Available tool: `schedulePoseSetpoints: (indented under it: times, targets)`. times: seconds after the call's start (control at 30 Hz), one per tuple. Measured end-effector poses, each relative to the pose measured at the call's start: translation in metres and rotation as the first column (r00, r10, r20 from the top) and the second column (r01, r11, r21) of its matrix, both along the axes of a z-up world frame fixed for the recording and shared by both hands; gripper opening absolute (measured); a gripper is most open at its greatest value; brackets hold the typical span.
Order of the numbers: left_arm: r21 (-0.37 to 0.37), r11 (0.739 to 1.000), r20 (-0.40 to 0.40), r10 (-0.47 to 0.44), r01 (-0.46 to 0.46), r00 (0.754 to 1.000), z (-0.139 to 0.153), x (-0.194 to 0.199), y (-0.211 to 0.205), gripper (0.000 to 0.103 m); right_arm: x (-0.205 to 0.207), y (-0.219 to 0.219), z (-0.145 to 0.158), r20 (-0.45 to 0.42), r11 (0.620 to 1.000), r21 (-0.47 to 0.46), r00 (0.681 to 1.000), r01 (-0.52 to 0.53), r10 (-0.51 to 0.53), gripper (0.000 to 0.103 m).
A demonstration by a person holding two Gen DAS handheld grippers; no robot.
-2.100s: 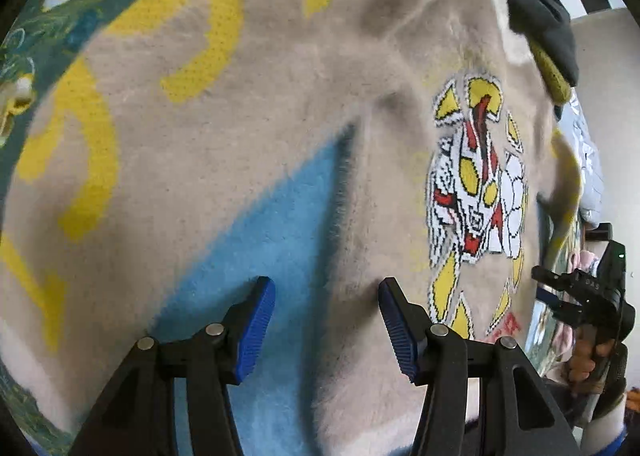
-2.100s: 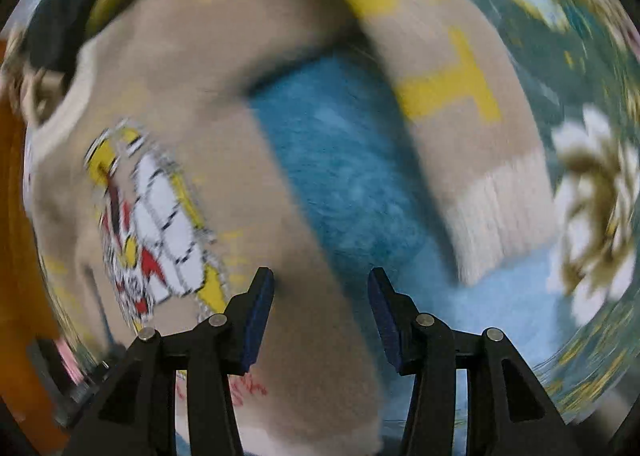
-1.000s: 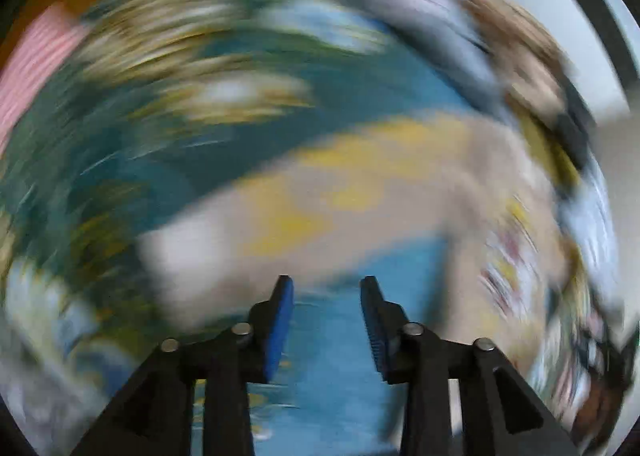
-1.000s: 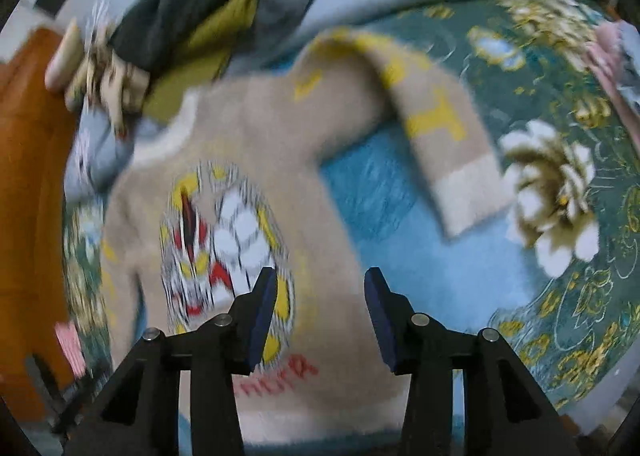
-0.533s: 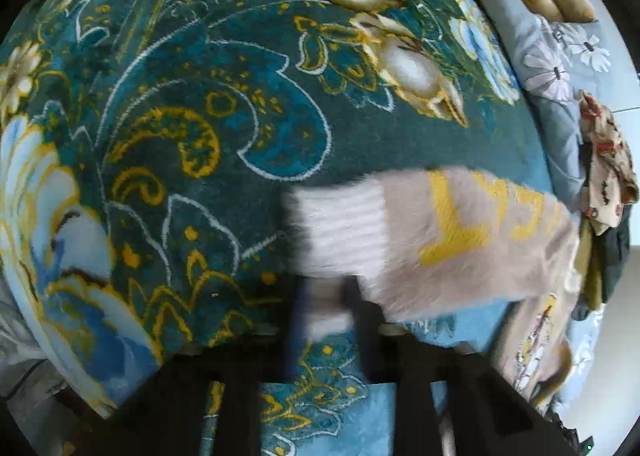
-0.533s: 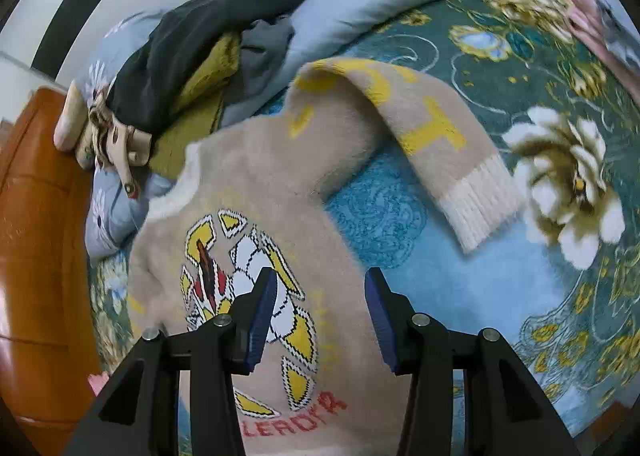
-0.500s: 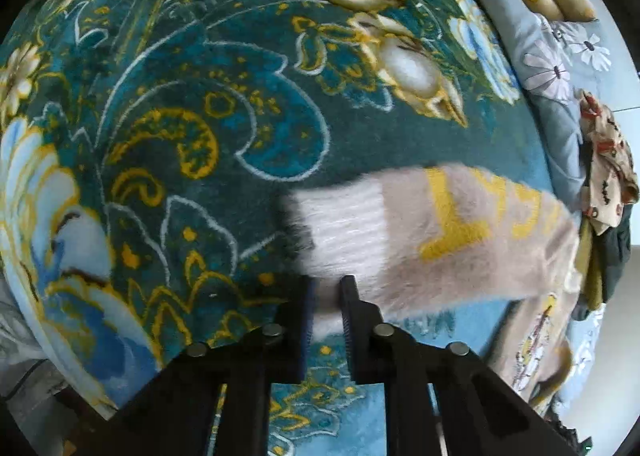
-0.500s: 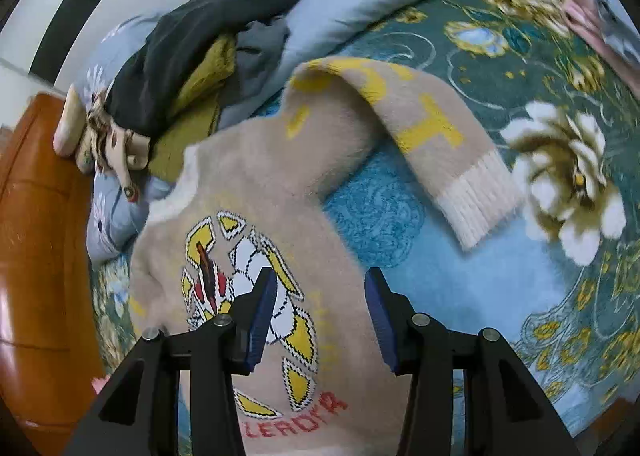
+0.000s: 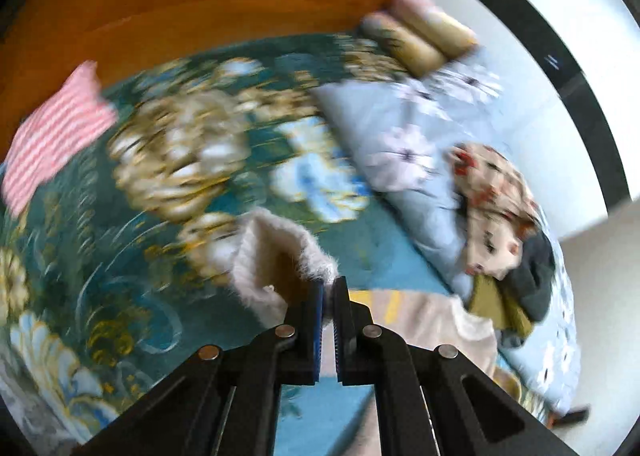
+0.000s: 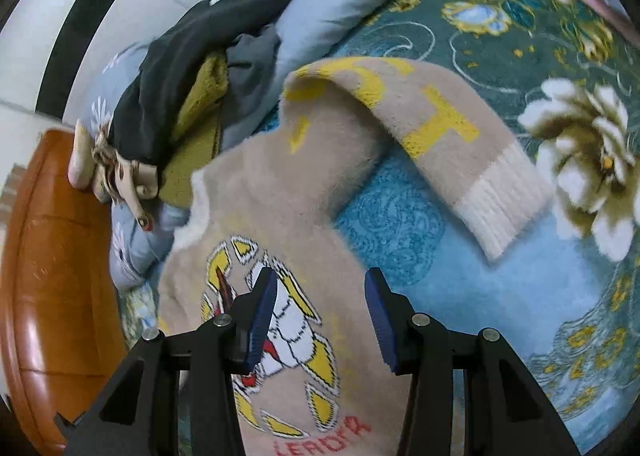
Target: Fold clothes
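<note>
Left claw pinches the sweater by its white cuff at centre frame, right claw hovering wide open; the fuzzy knit could slip free mid-fold.

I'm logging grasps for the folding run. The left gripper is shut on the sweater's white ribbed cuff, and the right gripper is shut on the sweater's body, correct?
Only the second part is wrong. The right gripper is open, its fingers spread above the sweater and holding nothing, as the right wrist view shows. The left gripper is indeed shut on the cuff.
</note>
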State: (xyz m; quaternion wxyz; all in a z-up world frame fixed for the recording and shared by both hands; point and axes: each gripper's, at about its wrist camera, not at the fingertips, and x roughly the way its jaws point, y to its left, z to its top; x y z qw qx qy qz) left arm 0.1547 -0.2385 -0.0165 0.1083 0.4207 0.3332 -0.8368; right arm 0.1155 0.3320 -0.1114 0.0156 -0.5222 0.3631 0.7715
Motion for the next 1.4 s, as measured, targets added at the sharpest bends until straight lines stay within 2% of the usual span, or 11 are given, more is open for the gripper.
schedulePoseSetpoints:
  times: [0.13,0.27,0.53,0.7,0.8,0.87,0.9,0.97,1.07,1.3,1.4]
  targets:
    - [-0.037,0.974,-0.105,-0.228,0.226,0.968,0.030,-0.040,0.089,0.005,-0.003,-0.004,0.004,-0.035,1.000,-0.002,0.999,-0.022,0.022,0.047]
    - [-0.069,0.880,-0.147,-0.474,0.469,0.868,0.039,-0.094,0.212,0.005,0.000,0.002,0.008,-0.085,1.000,-0.023,0.996,-0.016,0.014,0.047]
    - [-0.033,0.688,0.061,-0.723,0.725,0.688,-0.054,-0.163,0.411,0.005,0.019,0.067,0.020,-0.141,0.986,-0.129,0.982,0.106,-0.124,0.047]
    - [0.035,0.619,0.255,-0.765,0.785,0.592,-0.131,-0.156,0.457,0.005,0.010,0.112,0.022,-0.044,0.997,0.066,0.998,0.046,-0.043,0.047]
    - [0.081,0.588,0.294,-0.785,0.805,0.544,-0.149,-0.147,0.458,0.006,0.000,0.128,0.011,0.038,0.988,0.149,0.999,-0.033,0.027,0.051]
    - [0.115,0.572,0.287,-0.802,0.812,0.524,-0.145,-0.142,0.449,0.012,-0.007,0.122,0.002,0.060,0.982,0.165,0.995,-0.089,0.080,0.065]
    - [0.145,0.566,0.264,-0.813,0.812,0.519,-0.137,-0.137,0.440,0.015,-0.011,0.118,-0.003,0.072,0.978,0.172,0.992,-0.117,0.106,0.069]
    - [0.202,0.551,0.202,-0.833,0.810,0.516,-0.121,-0.126,0.420,0.045,-0.019,0.111,-0.011,0.091,0.968,0.184,0.983,-0.172,0.158,0.072]
    - [0.180,0.563,0.142,-0.827,0.807,0.545,-0.094,-0.105,0.381,0.055,-0.036,0.097,-0.017,0.113,0.947,0.217,0.970,-0.236,0.216,0.073]
    - [0.054,0.742,0.251,-0.658,0.668,0.710,-0.100,-0.092,0.277,0.057,-0.067,0.068,-0.035,0.256,0.884,0.323,0.931,-0.337,0.261,0.073]
    - [0.038,0.790,0.275,-0.597,0.612,0.754,-0.106,-0.088,0.241,0.057,-0.070,0.078,-0.036,0.322,0.875,0.370,0.926,-0.313,0.195,0.031]
